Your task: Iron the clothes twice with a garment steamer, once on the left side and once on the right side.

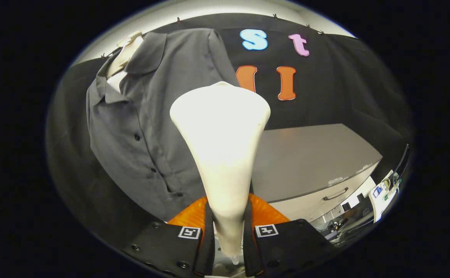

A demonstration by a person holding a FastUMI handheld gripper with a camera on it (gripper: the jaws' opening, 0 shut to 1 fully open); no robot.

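Gripper view: the gripper (228, 227) is clenched on the narrow handle of the cream plastic garment steamer (222, 146), both fingers pressing it. Its wide head rises beyond them, beside the dark grey buttoned shirt (148, 127) hanging on a pale mannequin (122, 58); a grey drawer cabinet (317, 162) stands off to the other side.

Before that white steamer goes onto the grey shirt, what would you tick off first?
1. Fingers clamped on the steamer: ok, one presses on each side of its handle.
2. Steamer head aimed at the grey shirt: ok, the shirt hangs just beyond it.
3. Head touching the fabric: cannot tell.
4. Shirt hanging and buttoned: ok.
5. Steam coming out: cannot tell.
6. Cabinet beside the shirt out of the path: ok.
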